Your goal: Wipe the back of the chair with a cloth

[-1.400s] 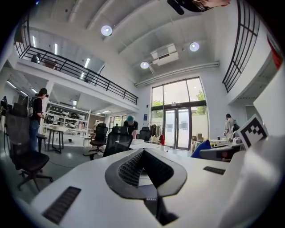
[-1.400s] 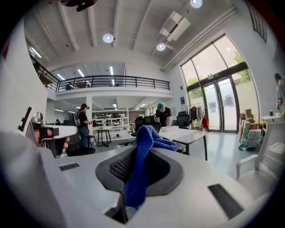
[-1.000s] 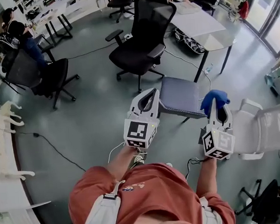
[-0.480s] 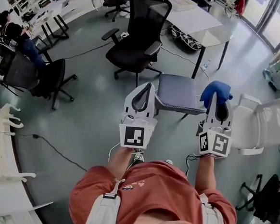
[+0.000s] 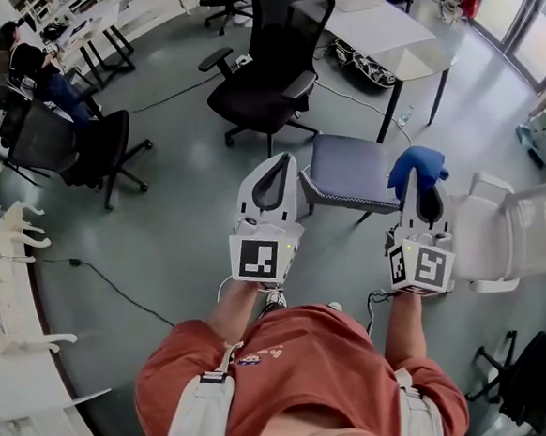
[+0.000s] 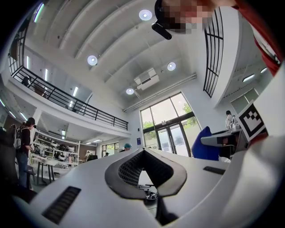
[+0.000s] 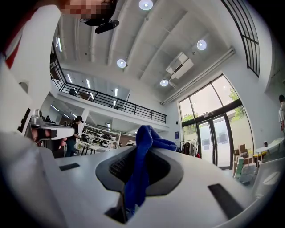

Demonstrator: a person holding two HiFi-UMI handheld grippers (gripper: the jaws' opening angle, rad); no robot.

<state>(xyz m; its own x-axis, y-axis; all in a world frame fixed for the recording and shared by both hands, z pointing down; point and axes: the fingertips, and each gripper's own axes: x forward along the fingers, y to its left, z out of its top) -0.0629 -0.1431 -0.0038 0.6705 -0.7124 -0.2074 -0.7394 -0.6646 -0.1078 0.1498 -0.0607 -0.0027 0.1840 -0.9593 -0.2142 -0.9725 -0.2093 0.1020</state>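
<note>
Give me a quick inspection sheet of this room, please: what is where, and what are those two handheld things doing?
Surface: smooth grey floor.
Job's things: blue cloth in the right tool; grey-seated chair just ahead, white chair to the right.
Clutter: patterned item under the white table, too small to identify.
Grippers: left tool shut, empty; right tool shut on the blue cloth.
Cables: black cable across the floor at left.
Surroundings: black office chair, a seated person, glass doors.
</note>
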